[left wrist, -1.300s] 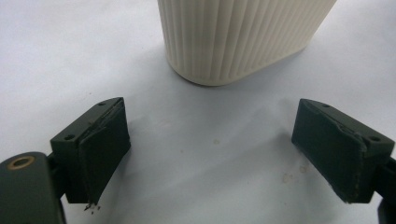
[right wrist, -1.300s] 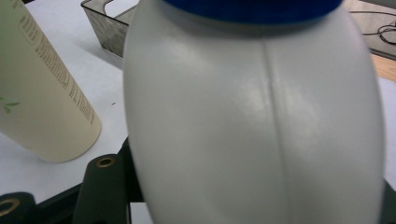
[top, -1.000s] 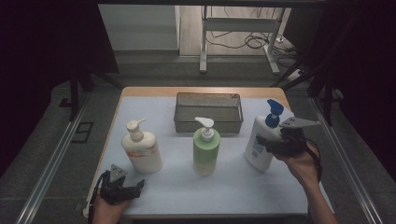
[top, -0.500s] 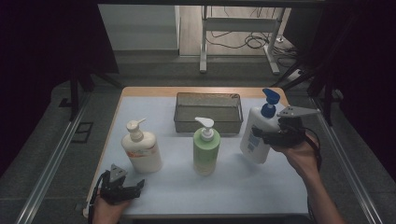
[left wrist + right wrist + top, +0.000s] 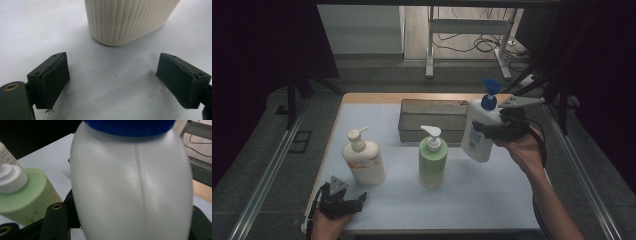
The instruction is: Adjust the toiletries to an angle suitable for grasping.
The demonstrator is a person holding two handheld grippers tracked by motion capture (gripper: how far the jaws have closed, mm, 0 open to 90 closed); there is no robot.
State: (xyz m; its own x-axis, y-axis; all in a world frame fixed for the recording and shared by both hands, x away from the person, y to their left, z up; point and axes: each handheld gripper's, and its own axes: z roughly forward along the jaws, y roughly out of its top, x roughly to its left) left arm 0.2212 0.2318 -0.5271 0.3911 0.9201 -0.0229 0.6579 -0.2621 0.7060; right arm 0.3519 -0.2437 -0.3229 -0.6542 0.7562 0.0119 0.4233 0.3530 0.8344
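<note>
The right tool (image 5: 484,131) clamps the white bottle with the blue pump (image 5: 478,129), holding it tilted above the tabletop (image 5: 482,195) near the right edge, just beside the wire basket (image 5: 432,119). The left tool (image 5: 346,202) rests spread at the front left corner, near the cream pump bottle (image 5: 363,157).

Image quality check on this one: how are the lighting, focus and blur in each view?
High view: table lit, surroundings very dark, detail soft. Left gripper view: evenly bright, left tool pads and cream ribbed bottle sharp, soft shadows under them. Right gripper view: white bottle very close and slightly soft, with mild sheen; green bottle behind it blurred.
</note>
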